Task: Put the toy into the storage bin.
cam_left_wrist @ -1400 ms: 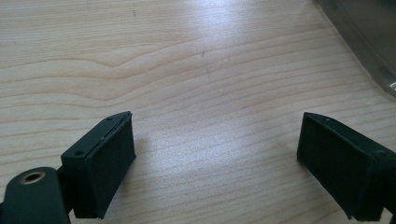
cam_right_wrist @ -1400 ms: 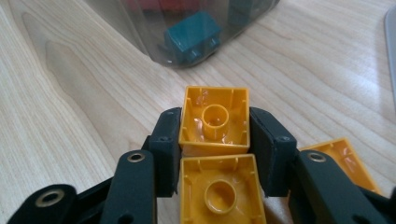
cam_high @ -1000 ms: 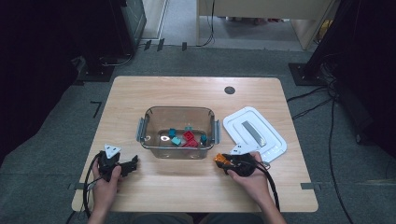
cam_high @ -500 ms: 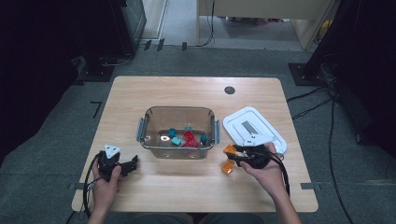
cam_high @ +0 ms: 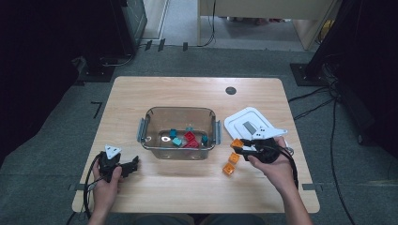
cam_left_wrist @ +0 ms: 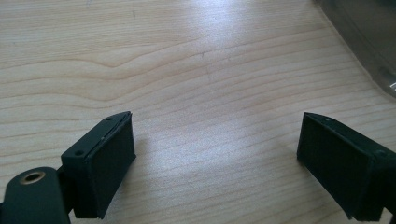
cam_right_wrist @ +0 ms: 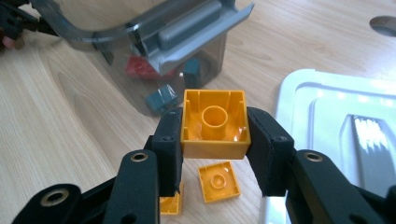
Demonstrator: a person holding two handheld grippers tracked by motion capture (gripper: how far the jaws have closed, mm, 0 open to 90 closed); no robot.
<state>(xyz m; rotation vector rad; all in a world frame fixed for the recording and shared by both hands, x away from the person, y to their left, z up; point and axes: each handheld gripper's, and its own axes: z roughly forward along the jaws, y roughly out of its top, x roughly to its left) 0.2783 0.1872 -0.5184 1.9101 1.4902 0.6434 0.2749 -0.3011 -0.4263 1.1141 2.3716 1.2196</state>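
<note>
an orange block (cam_right_wrist: 215,123) sits clamped between the two black jaws of the right gripper (cam_right_wrist: 215,140), hollow underside toward the camera, lifted clear of the wooden table (cam_high: 187,187); in the high view it shows as an orange spot (cam_high: 237,143) at the tip of the right gripper (cam_high: 244,147), just right of the clear bin (cam_high: 180,112) and near the left edge of the white lid (cam_high: 244,119). two more orange blocks lie on the table below and slightly nearer, one (cam_high: 233,158) just beside the other (cam_high: 228,169), both a little left of the right hand (cam_high: 272,164). the bin stands at the middle of the table with grey handles on its left and right ends, and inside it lie red pieces (cam_high: 190,139) and teal pieces (cam_high: 174,137). the white lid lies flat to the right of the bin, partly under the right gripper. at the near left, well apart from the bin, the left hand (cam_high: 105,180) holds the left gripper (cam_left_wrist: 215,154), its jaws spread wide over bare wood with nothing between them. a small dark round hole (cam_high: 230,90) marks the far side of the table.
</note>
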